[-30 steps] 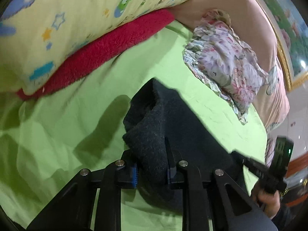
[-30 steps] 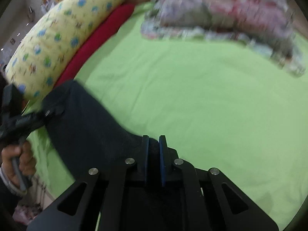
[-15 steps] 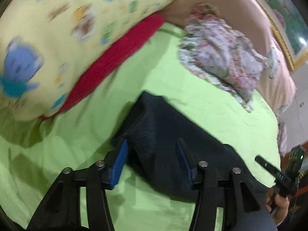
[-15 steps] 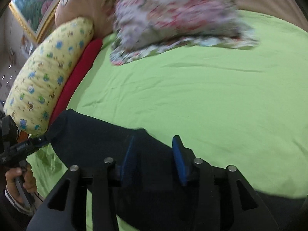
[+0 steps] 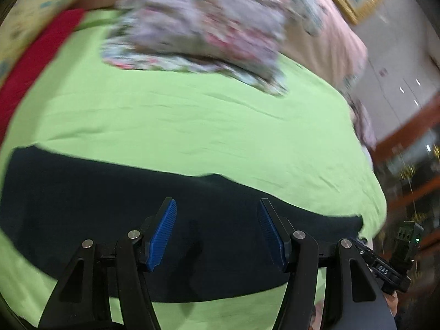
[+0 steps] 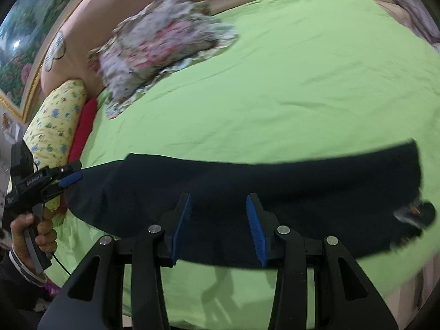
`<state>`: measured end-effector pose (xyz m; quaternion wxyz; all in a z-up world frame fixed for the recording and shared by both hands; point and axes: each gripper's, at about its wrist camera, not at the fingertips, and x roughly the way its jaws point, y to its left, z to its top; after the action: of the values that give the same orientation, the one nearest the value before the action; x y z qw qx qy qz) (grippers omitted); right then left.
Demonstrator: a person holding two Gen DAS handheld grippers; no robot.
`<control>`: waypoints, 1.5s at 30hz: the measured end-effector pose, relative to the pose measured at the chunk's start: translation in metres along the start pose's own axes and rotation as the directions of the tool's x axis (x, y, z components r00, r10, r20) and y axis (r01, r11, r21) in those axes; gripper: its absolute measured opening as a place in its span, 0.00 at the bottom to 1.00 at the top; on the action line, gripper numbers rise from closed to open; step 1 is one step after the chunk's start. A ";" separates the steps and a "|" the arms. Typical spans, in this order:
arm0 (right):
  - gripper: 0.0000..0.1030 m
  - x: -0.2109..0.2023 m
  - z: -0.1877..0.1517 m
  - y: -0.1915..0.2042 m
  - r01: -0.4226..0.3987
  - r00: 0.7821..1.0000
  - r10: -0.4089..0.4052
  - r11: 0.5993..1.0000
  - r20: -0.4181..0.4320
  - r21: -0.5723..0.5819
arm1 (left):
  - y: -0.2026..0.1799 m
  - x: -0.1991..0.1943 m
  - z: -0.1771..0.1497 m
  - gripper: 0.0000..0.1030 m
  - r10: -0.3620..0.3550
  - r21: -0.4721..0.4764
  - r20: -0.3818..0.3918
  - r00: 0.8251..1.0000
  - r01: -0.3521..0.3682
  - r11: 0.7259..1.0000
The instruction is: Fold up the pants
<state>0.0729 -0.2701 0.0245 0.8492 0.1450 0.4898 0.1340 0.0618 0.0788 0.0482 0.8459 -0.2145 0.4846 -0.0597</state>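
The dark navy pants (image 5: 110, 209) lie flat in a long band across the green bed sheet (image 5: 192, 126); they also show in the right wrist view (image 6: 275, 181). My left gripper (image 5: 217, 233) is open and empty, above the middle of the pants. My right gripper (image 6: 218, 228) is open and empty, above the pants' near edge. The left gripper also shows at the left of the right wrist view (image 6: 68, 176), by the pants' left end. The right gripper shows at the lower right edge of the left wrist view (image 5: 385, 269).
A floral cloth (image 6: 162, 46) lies bunched at the far side of the bed. A yellow patterned pillow (image 6: 55, 121) and a red blanket (image 6: 84, 129) lie along the left. A pink headboard (image 5: 324, 27) stands behind. The bed's edge runs along the near side.
Both grippers have let go of the pants and opened. The pants now lie flat on the sheet, and both grippers have drawn back above them.
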 end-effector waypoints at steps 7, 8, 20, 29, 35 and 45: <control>0.42 -0.028 -0.025 -0.046 0.062 0.997 -0.067 0.989 0.032 0.134 | -0.093 0.049 0.003 0.64 -0.095 0.174 -0.116 0.989 0.115 0.978; 0.42 -0.032 -0.030 -0.055 0.071 0.996 -0.078 0.983 0.033 0.170 | -0.105 0.055 0.003 0.65 -0.105 0.197 -0.134 0.985 0.131 0.972; 0.53 -0.053 -0.064 -0.114 0.076 0.986 -0.136 0.882 0.097 0.465 | -0.216 0.115 -0.003 0.67 -0.133 0.436 -0.346 0.929 0.285 0.854; 0.54 -0.048 -0.067 -0.150 0.009 0.983 -0.124 0.773 0.136 0.635 | -0.272 0.158 -0.019 0.68 -0.072 0.528 -0.453 0.889 0.332 0.782; 0.54 -0.042 -0.064 -0.174 -0.087 0.981 -0.070 0.682 0.183 0.726 | -0.295 0.184 -0.024 0.68 -0.043 0.549 -0.493 0.869 0.349 0.760; 0.13 -0.038 -0.064 -0.187 -0.087 0.989 -0.012 0.768 0.150 0.634 | -0.349 0.240 -0.042 0.68 -0.036 0.538 -0.624 0.780 0.463 0.704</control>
<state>0.0153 -0.4491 -0.0465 0.7798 0.4441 0.4399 -0.0342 0.1894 -0.3225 -0.0137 0.6618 0.0634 0.6243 -0.4103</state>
